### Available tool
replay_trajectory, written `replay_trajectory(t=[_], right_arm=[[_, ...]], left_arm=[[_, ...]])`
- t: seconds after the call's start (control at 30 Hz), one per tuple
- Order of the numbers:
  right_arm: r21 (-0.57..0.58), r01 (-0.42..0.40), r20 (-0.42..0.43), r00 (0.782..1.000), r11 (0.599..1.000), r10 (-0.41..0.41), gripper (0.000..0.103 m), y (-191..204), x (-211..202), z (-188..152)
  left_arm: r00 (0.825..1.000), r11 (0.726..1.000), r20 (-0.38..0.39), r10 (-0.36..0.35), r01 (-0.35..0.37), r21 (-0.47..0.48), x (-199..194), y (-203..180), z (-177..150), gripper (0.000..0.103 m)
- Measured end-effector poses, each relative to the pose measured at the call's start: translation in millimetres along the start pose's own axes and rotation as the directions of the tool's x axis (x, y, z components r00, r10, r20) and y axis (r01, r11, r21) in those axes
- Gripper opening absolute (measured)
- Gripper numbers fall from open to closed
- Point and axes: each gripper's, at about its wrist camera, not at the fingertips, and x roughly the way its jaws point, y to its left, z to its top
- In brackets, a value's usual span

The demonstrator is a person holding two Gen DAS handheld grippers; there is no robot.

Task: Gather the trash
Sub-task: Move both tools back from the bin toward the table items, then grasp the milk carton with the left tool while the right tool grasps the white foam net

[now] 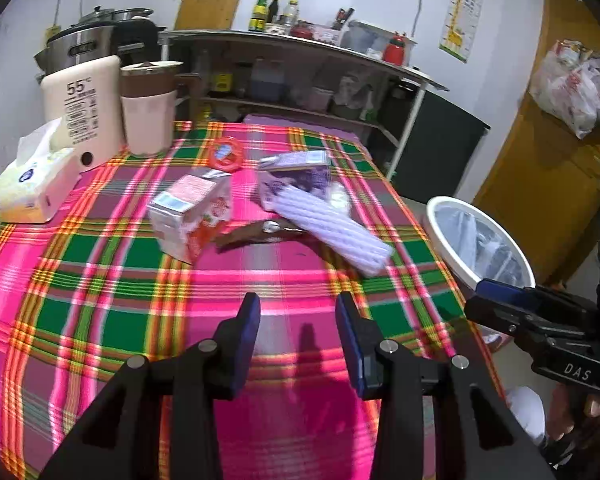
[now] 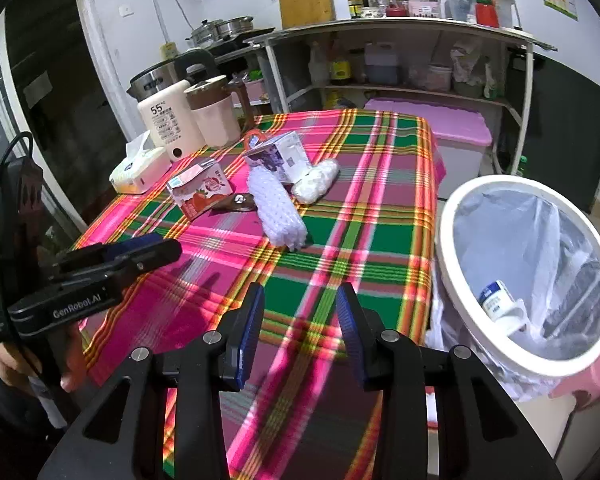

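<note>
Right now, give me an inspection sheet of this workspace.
Surface: table under a plaid cloth; near half bare.
Job's things: red carton, purple carton, white foam net, white wad, brown wrapper, all grouped mid-table. Bin with liner stands off the table's right edge; a small bottle lies inside.
Clutter: tissue box, cream kettle, mug, red ring at the far left.
Grippers: left gripper and right gripper both open, empty, above the near cloth.
Cables: black cable looping behind the left gripper.
Surroundings: shelf with bottles; pink-lidded box.
</note>
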Motion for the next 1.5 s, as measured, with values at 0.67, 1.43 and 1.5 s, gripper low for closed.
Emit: replay_trajectory(t=[0.67,1.43,1.5], right_arm=[[-0.089,-0.007,-0.045,0.999,0.996,0.003,0.043,8,66,39],[-0.099,-0.034,-0.113,0.993,0.994,0.023,0.021,16,107,50],[-0.094,-0.040,-0.107,0.994,0.995,0.029,0.019,17,105,49]], left_arm=[[0.995,0.996,0.030,0.093,-0.093,0.004,29,72,43,0.062],[0.996,0.997,-0.043,0.077,-0.077,0.017,61,73,43,0.036],[0.996,0.997,-0.039,0.081,-0.080,0.011,58,72,41,0.035]])
